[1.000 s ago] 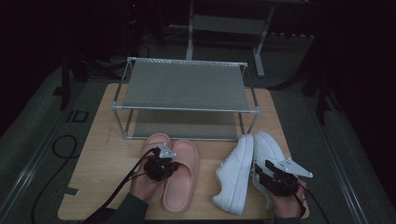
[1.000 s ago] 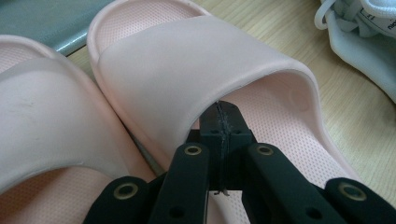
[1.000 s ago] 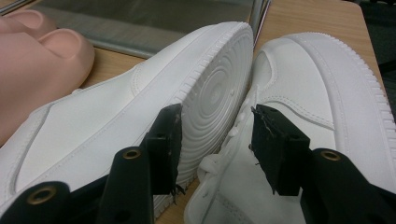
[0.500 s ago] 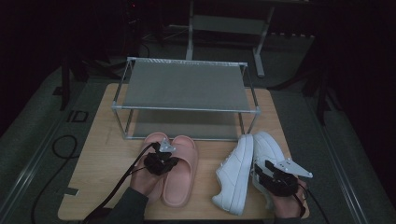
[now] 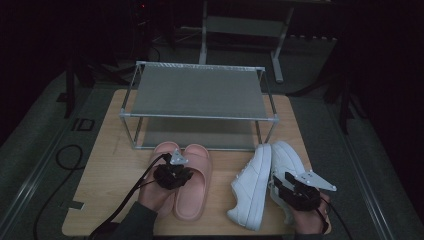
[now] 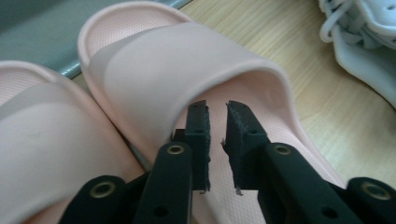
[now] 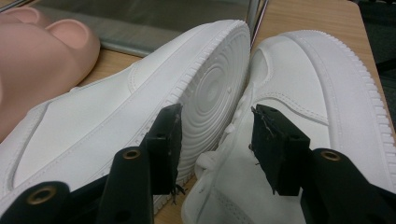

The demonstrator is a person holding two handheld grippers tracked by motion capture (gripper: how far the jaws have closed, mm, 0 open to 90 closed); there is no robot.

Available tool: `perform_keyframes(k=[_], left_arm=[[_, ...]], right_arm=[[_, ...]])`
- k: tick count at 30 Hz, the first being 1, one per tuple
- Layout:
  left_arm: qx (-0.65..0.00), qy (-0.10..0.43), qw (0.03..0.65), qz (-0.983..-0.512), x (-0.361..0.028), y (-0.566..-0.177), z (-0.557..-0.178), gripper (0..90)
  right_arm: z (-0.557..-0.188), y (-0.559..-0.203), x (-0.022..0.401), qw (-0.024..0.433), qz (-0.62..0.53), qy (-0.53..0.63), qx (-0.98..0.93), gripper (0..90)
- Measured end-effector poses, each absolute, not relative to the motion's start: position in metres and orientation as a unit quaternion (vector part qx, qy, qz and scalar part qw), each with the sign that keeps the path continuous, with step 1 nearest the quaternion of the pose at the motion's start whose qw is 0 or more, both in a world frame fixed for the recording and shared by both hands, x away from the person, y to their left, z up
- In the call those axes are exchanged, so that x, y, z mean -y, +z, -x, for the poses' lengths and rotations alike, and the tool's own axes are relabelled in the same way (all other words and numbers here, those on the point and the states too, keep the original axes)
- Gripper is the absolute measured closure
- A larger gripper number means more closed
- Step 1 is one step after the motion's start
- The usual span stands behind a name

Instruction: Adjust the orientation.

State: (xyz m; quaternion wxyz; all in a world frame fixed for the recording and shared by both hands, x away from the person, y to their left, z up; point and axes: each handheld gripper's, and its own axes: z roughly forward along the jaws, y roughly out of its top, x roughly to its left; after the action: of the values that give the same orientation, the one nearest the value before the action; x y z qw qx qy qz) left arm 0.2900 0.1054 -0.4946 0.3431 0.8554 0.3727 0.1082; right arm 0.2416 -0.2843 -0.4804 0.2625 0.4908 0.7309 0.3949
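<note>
Dim room; wooden table bears metal shoe rack.

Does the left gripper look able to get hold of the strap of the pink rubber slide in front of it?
Probably yes: the left gripper, jaws just opening, sits at the pink slide's strap edge with nothing between.

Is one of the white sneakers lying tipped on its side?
Yes, the left white sneaker lies on its side, sole against the upright sneaker.
</note>
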Motion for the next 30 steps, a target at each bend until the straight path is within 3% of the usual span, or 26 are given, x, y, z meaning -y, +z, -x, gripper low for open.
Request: perform_keyframes(k=[4, 12, 30], left_arm=[[-0.372, 0.12, 0.349, -0.852, -0.112, -0.486, -0.277, 71.1], [-0.402, 0.133, 0.352, -0.835, -0.131, -0.482, -0.26, 68.8], [-0.449, 0.141, 0.334, -0.817, -0.138, -0.502, -0.266, 60.8]], right_arm=[[-0.242, -0.481, 0.284, 0.262, -0.49, 0.395, -0.731, 52.2], [-0.242, -0.48, 0.283, 0.262, -0.49, 0.395, -0.731, 52.0], [-0.241, -0.48, 0.284, 0.263, -0.493, 0.395, -0.729, 51.8]])
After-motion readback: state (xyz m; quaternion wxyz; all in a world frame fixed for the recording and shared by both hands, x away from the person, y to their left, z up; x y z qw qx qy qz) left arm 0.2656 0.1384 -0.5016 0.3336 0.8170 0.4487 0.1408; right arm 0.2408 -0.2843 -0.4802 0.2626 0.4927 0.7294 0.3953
